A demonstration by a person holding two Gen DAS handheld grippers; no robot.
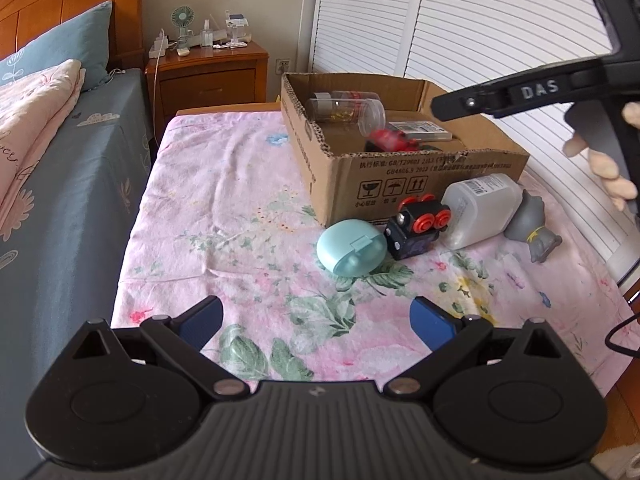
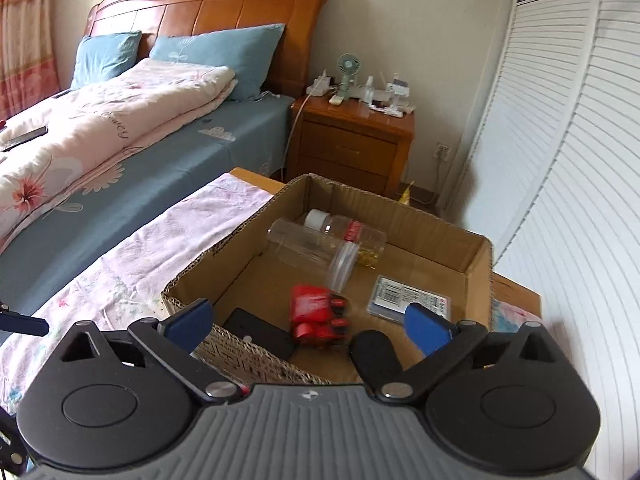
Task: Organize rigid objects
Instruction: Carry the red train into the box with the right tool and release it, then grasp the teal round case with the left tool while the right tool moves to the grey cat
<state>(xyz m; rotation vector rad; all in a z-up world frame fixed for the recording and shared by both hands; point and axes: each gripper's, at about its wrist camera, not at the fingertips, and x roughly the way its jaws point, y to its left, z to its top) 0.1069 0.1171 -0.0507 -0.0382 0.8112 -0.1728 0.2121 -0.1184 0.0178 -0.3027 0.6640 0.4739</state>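
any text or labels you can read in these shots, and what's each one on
"DAS": raised letters on the right tongs.
"GB/T29601 2013": only partly legible, on the cardboard box front, above three handling symbols; the small print under them is blurred.
Barcode label on the white bottle: too small to read.
Label on the flat clear case in the box: blurred.

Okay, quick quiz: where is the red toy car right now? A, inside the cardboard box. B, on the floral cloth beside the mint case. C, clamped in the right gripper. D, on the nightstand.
A: the red toy car lies on the floor of the cardboard box, beside a clear jar, while the right gripper hangs open above it with nothing between its fingers.
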